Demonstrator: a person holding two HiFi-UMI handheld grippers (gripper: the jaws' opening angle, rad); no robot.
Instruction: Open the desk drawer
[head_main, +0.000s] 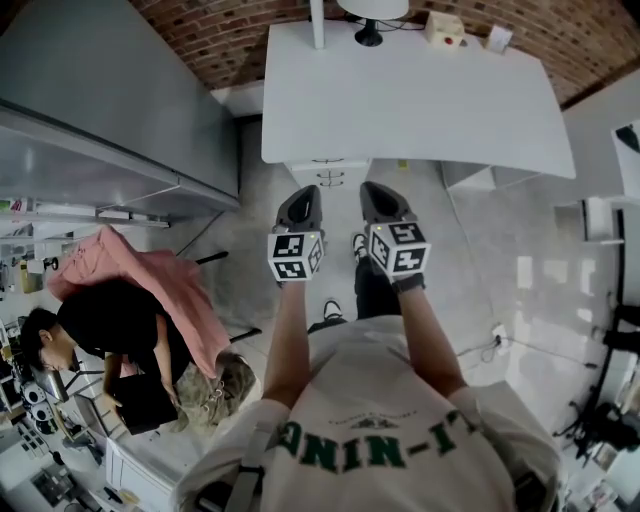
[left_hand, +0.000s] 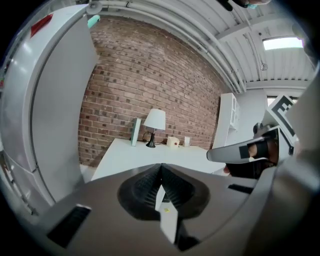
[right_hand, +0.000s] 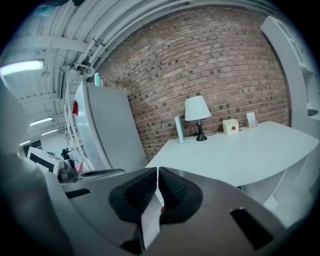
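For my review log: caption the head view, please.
Left gripper and right gripper, shut and empty, face the desk, drawer closed.

On the white desk (head_main: 420, 100) we see the lamp (head_main: 370, 35) only in part from the head view, its shade cut off by the top edge; the upright white panel (head_main: 317, 25) just left of the lamp leaves the picture the same way; the small box (head_main: 444, 28) at the desk's back edge is too small for us to tell what it is. Under the desk's front edge the drawer unit (head_main: 330, 175) shows only a strip of its front, the desktop hiding the rest; its handles are too small to count.
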